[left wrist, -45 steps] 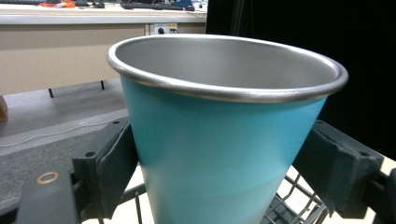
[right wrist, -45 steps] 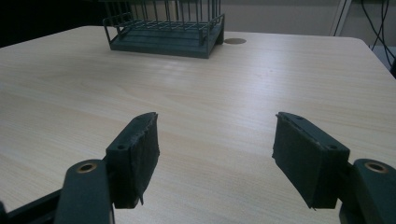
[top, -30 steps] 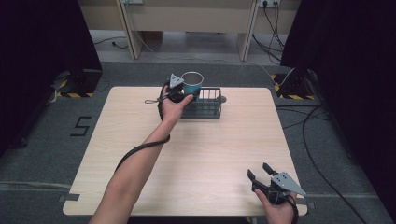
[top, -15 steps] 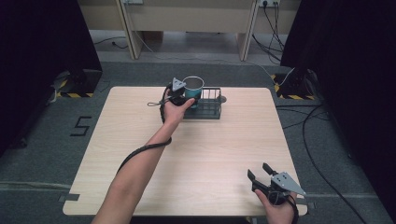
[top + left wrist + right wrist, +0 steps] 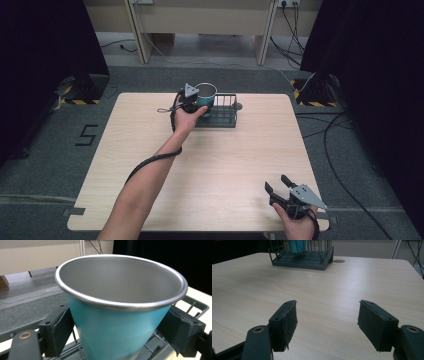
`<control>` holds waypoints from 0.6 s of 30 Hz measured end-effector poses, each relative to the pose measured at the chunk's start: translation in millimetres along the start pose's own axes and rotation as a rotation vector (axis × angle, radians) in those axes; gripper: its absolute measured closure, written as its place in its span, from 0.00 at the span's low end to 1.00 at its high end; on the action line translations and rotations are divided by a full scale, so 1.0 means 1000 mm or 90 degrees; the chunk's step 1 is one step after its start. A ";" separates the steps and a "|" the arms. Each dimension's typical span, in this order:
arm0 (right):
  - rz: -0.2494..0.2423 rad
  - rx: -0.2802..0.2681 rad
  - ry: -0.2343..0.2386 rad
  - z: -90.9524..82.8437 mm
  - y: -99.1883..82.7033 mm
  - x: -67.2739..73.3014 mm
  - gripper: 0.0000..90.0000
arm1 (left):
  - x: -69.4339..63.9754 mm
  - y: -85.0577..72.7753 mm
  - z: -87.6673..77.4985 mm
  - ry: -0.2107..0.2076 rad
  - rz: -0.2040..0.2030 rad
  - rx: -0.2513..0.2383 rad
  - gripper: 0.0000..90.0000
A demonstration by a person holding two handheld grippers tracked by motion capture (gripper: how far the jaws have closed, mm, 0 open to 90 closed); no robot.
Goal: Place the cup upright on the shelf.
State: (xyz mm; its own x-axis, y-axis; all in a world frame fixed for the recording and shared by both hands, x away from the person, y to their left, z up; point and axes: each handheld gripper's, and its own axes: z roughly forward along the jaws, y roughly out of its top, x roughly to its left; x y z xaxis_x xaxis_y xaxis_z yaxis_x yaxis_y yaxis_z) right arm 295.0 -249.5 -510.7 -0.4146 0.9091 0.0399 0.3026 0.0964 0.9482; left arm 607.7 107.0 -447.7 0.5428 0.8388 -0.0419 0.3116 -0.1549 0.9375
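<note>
The teal metal cup [image 5: 120,307] is sitting between the pads of the left gripper [image 5: 196,101], which are pressing against its sides, and it is hanging over the left end of the dark wire rack [image 5: 222,111] at the far side of the table [image 5: 210,165]. Over the last second the hand has been carrying the cup slightly toward the person and lower, so it is now riding closer to the rack's floor than it was (I cannot tell whether the base is touching the wires yet). That is suggesting the placing step is nearly finished, with release coming next, though the jaws are gripping firmly for now. In the right gripper view the cup is showing behind the rack's upright bars, at the far edge of the wood. The right gripper [image 5: 286,192] is resting at the near right corner of the table, well apart from the rack, its jaws standing wide and holding nothing; it has not moved. No brand or label is showing on the cup or rack; the one readable mark is a "5" [image 5: 86,135] on the grey floor left of the table.
</note>
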 end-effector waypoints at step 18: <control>-0.001 0.003 0.002 0.000 0.000 0.000 0.35 | 0.005 0.011 -0.006 -0.005 0.024 0.046 0.16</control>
State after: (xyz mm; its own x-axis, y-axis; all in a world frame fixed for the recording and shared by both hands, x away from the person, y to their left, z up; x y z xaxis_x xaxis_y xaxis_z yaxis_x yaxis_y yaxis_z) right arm 295.0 -249.3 -510.6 -0.4176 0.9078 0.0395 0.3059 0.0996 0.9468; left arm 609.0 113.0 -435.7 0.5611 0.8277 -0.0093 0.3460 -0.2243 0.9110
